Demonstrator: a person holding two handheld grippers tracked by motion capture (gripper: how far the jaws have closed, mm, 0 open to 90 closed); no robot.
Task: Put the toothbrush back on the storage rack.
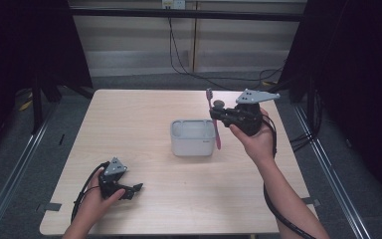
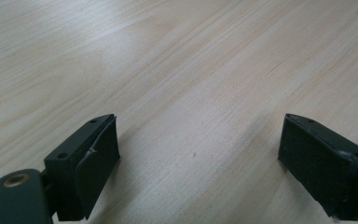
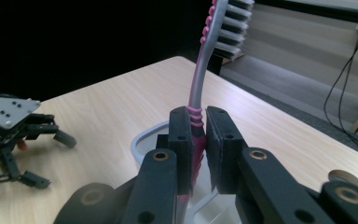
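Nearest the person, the left gripper [image 1: 129,190] rests low on the pale wooden table [image 1: 149,114] at its front left corner, its jaws spread wide with only bare wood between them, as the left gripper view shows.

Farther in, the right gripper [image 3: 198,133] is raised above the table's right half, its black jaws clamped on a slim pink and grey plastic toothbrush [image 1: 213,118]. The brush stands nearly upright: the ribbed pink part of the handle sits pinched between the pads, the grey neck rises above them to a head with white and dark bristles, and the pink lower handle hangs below.

Just beneath and beside the brush stands a small white rectangular plastic holder [image 1: 192,138] near the middle of the table; the handle's lower end hangs at its right rim, whether touching it cannot be told.
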